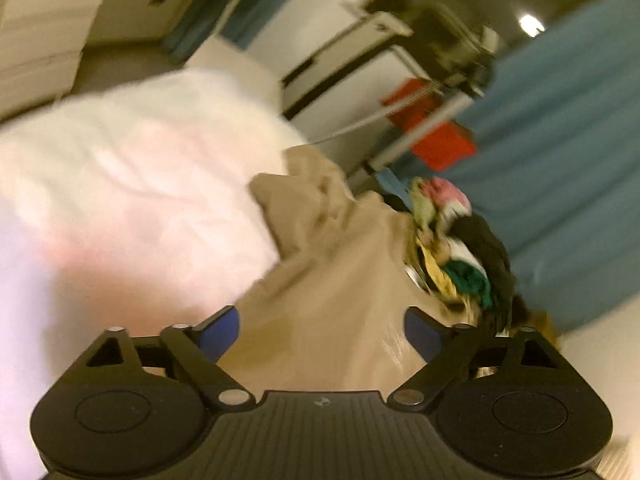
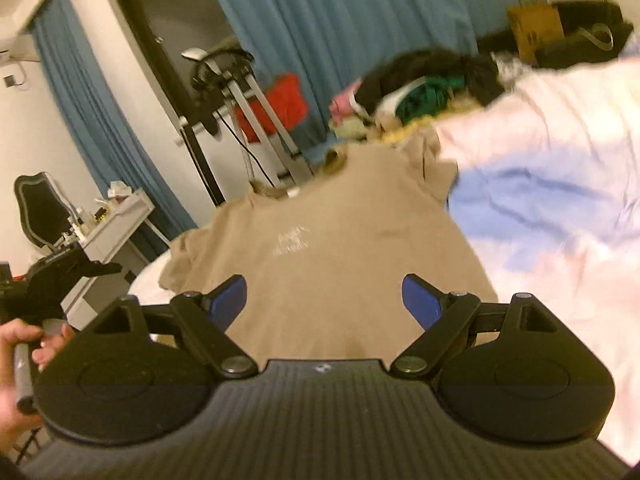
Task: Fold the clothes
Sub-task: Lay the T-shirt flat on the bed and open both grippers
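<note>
a tan shirt [image 2: 340, 240] lies spread on the white bed [image 2: 560, 184], chest up, with a small pale logo [image 2: 292, 240] near its middle and its collar [image 2: 336, 160] pointing away toward the far edge. in the right wrist view the right gripper [image 2: 324, 300] hangs over the shirt's near hem with its blue-padded fingers [image 2: 226, 300] standing wide apart and nothing pinched between them; the cloth shows beneath the gap, and whether the tips touch it cannot be told. at the lower left of that view a hand [image 2: 28, 344] grips a grey handle, and the other black tool [image 2: 60, 276] sits above it, off the left edge of the shirt. in the left wrist view, which is tilted and blurred, the left gripper [image 1: 322, 332] is also spread open over tan cloth [image 1: 332, 280], nothing caught between its blue pads [image 1: 418, 332]; the shirt looks rumpled there, bunched up against the white bedding [image 1: 140, 184]. past the collar a pile of clothes [image 2: 424, 88] sits on the bed, black, green, pink and yellow pieces tangled together. behind it hang blue curtains [image 2: 340, 20], a metal rack [image 2: 272, 120] carries a red cloth [image 2: 286, 104], and a white desk [image 2: 116, 220] with a black chair [image 2: 40, 208] stands at the left wall.
</note>
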Tool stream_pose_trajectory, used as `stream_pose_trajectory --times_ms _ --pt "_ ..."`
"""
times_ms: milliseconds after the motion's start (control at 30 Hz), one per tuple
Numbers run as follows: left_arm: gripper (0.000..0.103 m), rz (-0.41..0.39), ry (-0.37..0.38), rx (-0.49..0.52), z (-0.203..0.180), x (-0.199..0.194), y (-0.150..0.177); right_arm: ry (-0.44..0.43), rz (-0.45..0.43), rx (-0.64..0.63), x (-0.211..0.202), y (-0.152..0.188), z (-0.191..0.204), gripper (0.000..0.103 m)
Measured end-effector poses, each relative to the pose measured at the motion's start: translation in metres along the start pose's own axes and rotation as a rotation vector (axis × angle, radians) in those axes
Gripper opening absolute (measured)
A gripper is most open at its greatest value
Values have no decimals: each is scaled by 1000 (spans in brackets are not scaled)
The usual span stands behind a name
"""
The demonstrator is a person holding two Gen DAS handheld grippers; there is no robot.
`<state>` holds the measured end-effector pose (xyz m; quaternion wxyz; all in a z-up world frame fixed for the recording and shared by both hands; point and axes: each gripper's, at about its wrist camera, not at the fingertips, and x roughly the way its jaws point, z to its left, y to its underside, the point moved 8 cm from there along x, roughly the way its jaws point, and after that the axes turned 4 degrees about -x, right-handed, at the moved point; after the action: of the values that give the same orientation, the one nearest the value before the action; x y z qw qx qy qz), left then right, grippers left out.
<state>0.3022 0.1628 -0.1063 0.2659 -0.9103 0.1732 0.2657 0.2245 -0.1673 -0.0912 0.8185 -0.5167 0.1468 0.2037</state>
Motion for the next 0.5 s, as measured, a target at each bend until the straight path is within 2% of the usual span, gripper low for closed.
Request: stream_pose_trajectory --times_ms 200,300,400,467,500 --pt "83 -44 77 -131 21 71 -37 -13 37 52 42 7 -15 86" --pt "82 -102 30 -133 23 105 -52 -6 30 88 60 10 -22 86" --pt "82 -113 37 -183 24 134 -61 11 39 125 81 15 -30 86" --pt "82 -123 43 -161 17 148 -69 14 47 147 94 18 -33 86" --pt "77 -128 47 -142 13 154 -73 14 49 147 99 19 -33 86"
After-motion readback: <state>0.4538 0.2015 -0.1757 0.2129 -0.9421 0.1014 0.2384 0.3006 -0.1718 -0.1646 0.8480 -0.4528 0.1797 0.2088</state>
